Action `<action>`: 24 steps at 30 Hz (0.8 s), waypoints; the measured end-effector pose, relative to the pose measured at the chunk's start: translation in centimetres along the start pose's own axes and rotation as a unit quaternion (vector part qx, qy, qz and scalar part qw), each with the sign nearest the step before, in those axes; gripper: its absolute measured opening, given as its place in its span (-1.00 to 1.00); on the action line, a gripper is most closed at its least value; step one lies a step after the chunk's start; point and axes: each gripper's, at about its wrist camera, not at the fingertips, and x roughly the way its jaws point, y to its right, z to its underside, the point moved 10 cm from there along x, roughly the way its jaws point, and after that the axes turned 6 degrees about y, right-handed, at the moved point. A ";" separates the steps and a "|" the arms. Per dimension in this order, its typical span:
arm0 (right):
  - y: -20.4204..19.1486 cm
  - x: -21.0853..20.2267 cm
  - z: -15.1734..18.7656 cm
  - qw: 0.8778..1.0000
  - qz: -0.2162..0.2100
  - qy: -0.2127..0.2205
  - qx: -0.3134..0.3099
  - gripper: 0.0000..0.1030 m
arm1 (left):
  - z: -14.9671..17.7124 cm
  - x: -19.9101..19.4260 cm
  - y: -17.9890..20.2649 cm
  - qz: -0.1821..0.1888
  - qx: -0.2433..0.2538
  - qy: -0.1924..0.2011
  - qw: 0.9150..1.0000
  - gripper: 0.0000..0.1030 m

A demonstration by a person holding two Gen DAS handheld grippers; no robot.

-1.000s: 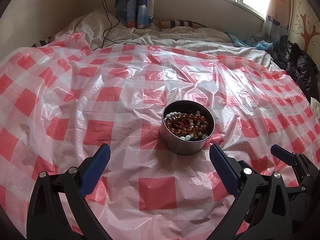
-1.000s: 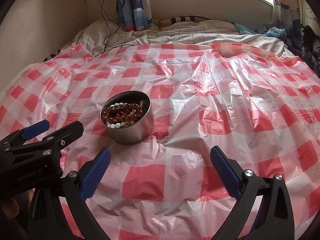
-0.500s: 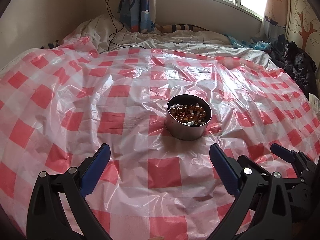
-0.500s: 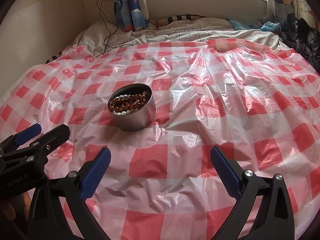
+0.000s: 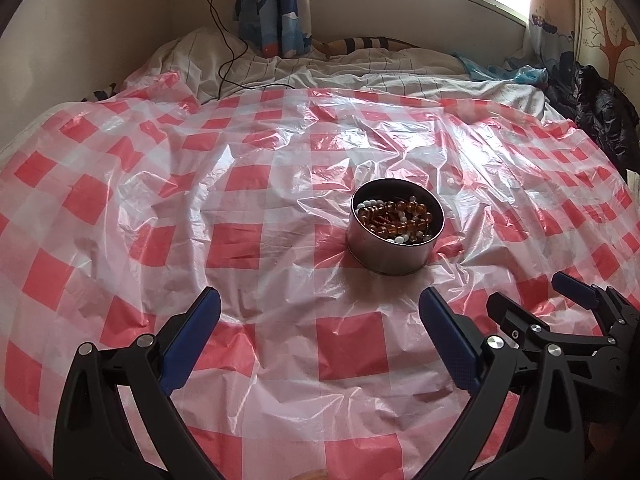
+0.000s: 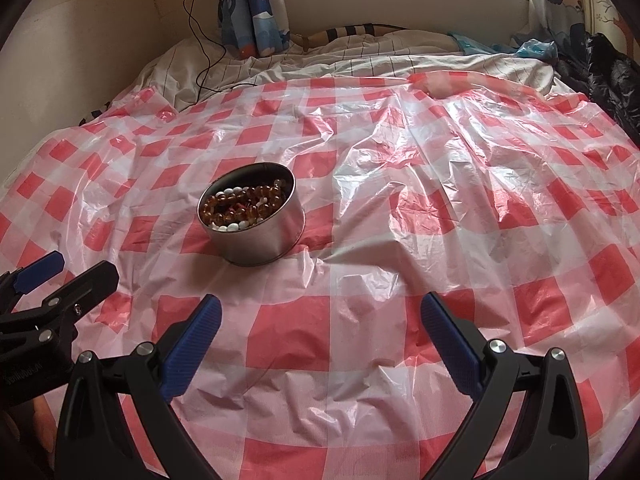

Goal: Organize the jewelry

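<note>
A round metal tin (image 5: 390, 256) (image 6: 264, 240) stands on the red-and-white checked plastic sheet (image 5: 240, 184) (image 6: 460, 200). Amber and white bead jewelry (image 5: 396, 218) (image 6: 240, 210) fills it. My left gripper (image 5: 320, 320) is open, empty, and held back from the tin, which lies ahead and slightly right of it. My right gripper (image 6: 320, 320) is open and empty too, with the tin ahead to its left. Each gripper shows at the other view's edge, the right gripper (image 5: 532, 312) low on the right and the left gripper (image 6: 68, 276) low on the left.
The sheet covers a bed with a striped white quilt (image 5: 360, 68) at the far end. A black cable (image 5: 224, 40) runs down from a wall socket. Curtains (image 5: 276, 8) hang at the back, and a black jacket (image 5: 600, 112) lies at the right edge.
Both grippers have drawn back and upward from the tin, which now looks smaller and farther off. Both stay open. The tin has not moved.
</note>
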 end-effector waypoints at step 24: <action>0.7 0.5 0.0 1.000 0.008 -0.001 -0.003 0.85 | 1.1 1.7 -0.1 -0.001 -0.009 -0.048 0.999 0.85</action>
